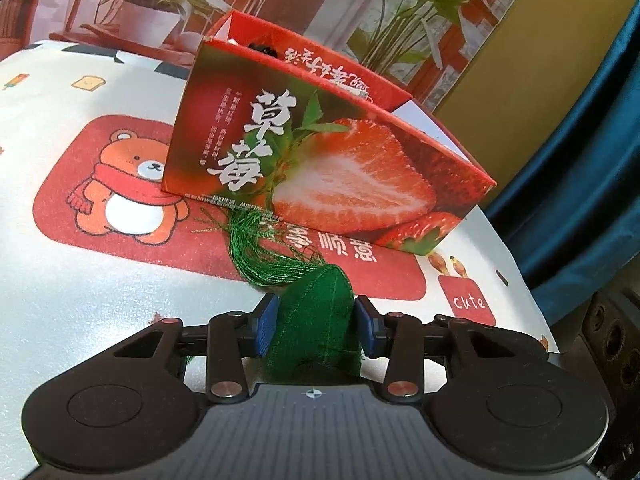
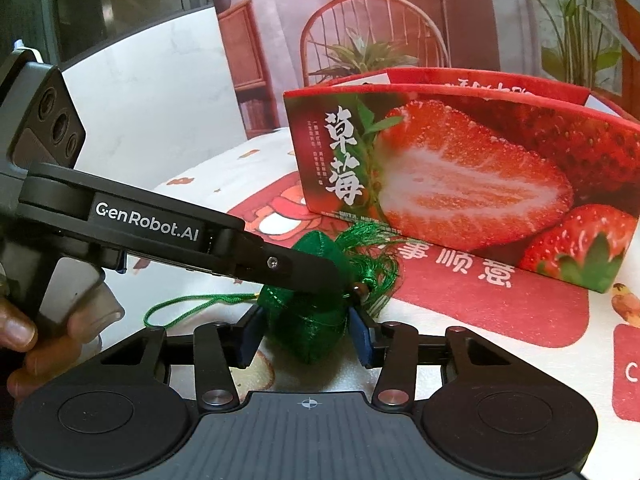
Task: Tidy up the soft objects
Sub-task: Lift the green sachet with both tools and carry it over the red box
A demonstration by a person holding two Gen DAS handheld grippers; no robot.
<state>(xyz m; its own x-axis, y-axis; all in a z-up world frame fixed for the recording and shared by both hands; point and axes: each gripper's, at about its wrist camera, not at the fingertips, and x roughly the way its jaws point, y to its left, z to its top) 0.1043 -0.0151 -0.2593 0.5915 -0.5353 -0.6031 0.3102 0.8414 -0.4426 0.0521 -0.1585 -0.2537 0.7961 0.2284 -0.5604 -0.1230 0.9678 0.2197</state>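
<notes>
The table (image 1: 72, 272) was covered with a white cloth printed with a red panel and a cartoon bear (image 1: 132, 188). On its far side stood the strawberry box (image 1: 320, 160), a red carton open at the top, with a large halved strawberry and white characters on its near face. Something dark showed inside its far end, too small to tell.

Near to the box, in front of its near face, was the green pouch (image 2: 308, 336), a soft stuffed thing of shiny fabric. Its green tassel (image 1: 260, 248) spread over the cloth toward the foot of the box, and a thin green loop cord (image 2: 180, 306) ran out to the left of it.

The left tongs (image 1: 316, 326) were partly closed, with their blue pads pressing on both sides of the pouch. In the right wrist view they reached in from the left, and a hand (image 2: 24, 344) held their handle.

The right tongs (image 2: 306, 334) were also partly closed. The pouch sat between their blue pads, which touched it on both sides, lower than the grip of the left tongs.
</notes>
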